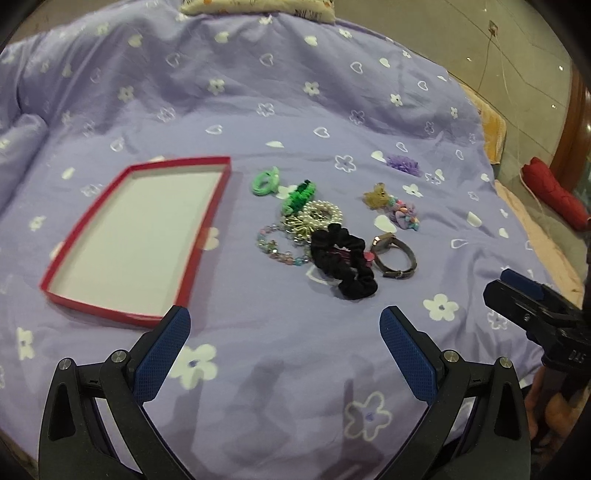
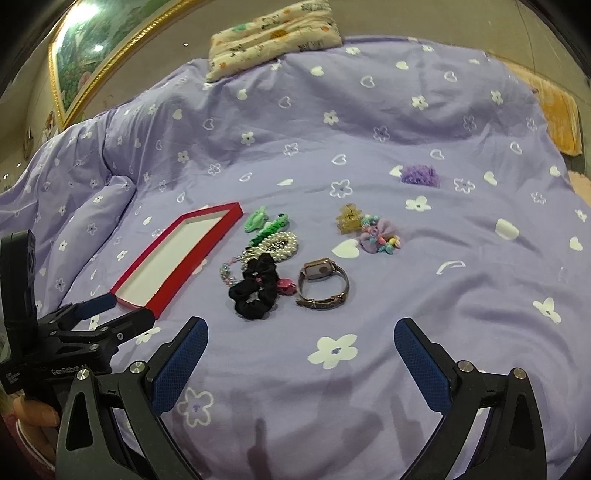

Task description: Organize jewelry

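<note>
Nearest the lens in the left wrist view, the left gripper (image 1: 284,347) with blue textured pads on black arms is spread wide, grasping nothing, hovering over the lilac bedspread with white flowers and hearts (image 1: 295,387). Same in the right wrist view: right gripper (image 2: 301,356) at the bottom of frame, released, nothing between the pads, above the same bedspread (image 2: 332,406).

Left to right in the left wrist view: shallow red cardboard tray with white inside (image 1: 70,291), centre left, nothing in it. Just right of it, a clump: light green hair tie (image 1: 264,181), bright green ruffled hair tie (image 1: 299,195), white pearl bracelet (image 1: 321,214) touching a silvery metal piece below it, pastel bead bracelet (image 1: 280,247), black fabric scrunchie (image 1: 341,258) lower centre, overlapping a small pink item too small to identify. Touching or just beside the scrunchie on the right, a wristwatch with rose-gold rectangular case and dark strap (image 1: 395,254). Above that, amber plastic claw clip (image 1: 375,197) next to a multicoloured bead bracelet with lilac bow (image 1: 404,216). Farther up right, well apart, a fluffy purple hair tie (image 1: 404,164).

Right edge of the left wrist view shows the right gripper from the side. Far right, a red padded object (image 1: 554,192) off the bed.

In the right wrist view: gold-framed picture (image 2: 92,44) upper left, patterned cream pillow (image 2: 269,33) top centre, orange mat (image 2: 557,110) upper right. A hand (image 2: 33,413) at lower left holds the left gripper handle.
</note>
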A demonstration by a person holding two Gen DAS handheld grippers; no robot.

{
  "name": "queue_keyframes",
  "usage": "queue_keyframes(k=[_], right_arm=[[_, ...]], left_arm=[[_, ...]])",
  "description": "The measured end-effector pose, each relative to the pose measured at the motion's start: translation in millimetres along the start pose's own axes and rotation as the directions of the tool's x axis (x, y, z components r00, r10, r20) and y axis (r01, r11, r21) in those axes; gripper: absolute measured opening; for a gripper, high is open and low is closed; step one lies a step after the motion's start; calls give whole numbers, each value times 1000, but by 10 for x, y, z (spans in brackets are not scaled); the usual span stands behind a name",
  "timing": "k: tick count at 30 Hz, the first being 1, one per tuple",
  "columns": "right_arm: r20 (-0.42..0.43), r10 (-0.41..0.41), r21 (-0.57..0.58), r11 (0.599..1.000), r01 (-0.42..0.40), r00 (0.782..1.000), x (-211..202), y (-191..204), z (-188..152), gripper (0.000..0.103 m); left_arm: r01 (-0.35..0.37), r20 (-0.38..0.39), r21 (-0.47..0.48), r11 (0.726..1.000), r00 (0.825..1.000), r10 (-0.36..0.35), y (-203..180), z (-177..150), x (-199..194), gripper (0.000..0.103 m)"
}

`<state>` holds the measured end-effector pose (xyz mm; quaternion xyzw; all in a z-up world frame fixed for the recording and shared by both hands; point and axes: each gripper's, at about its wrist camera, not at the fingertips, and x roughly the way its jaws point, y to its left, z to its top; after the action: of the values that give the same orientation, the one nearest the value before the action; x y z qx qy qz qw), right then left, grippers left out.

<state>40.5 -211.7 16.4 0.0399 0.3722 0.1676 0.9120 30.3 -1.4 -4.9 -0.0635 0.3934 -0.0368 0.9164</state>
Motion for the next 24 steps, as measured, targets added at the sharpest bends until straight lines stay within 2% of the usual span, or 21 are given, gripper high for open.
queue_keyframes(k=[4, 7, 10, 12, 14, 16, 24], right_arm=[[-18, -7, 31, 999, 8, 1000, 107, -122, 74, 101], [-35, -7, 39, 999, 9, 999, 203, -175, 125, 94], [-63, -9, 40, 999, 12, 998, 335, -211, 189, 82], [-94, -16, 37, 999, 19, 995, 454, -231, 240, 65], [-123, -13, 34, 999, 17, 992, 566, -247, 278, 59], [-153, -12, 26, 1000, 17, 988, 688, -263, 320, 59], [-252, -31, -8, 1000, 30, 967, 1084, -347, 385, 45]], left_arm=[[31, -26, 0, 1000, 999, -31, -25, 88, 158, 94], [51, -48, -6, 999, 998, -51, -46, 162, 287, 90], [70, -74, -12, 997, 995, -71, -61, 236, 419, 87], [81, -94, -14, 997, 992, -82, -75, 278, 513, 85], [88, -128, -16, 996, 988, -89, -97, 312, 635, 84], [93, -161, -22, 995, 982, -95, -110, 331, 743, 83], [139, -268, -17, 990, 953, -138, -209, 359, 1129, 50]])
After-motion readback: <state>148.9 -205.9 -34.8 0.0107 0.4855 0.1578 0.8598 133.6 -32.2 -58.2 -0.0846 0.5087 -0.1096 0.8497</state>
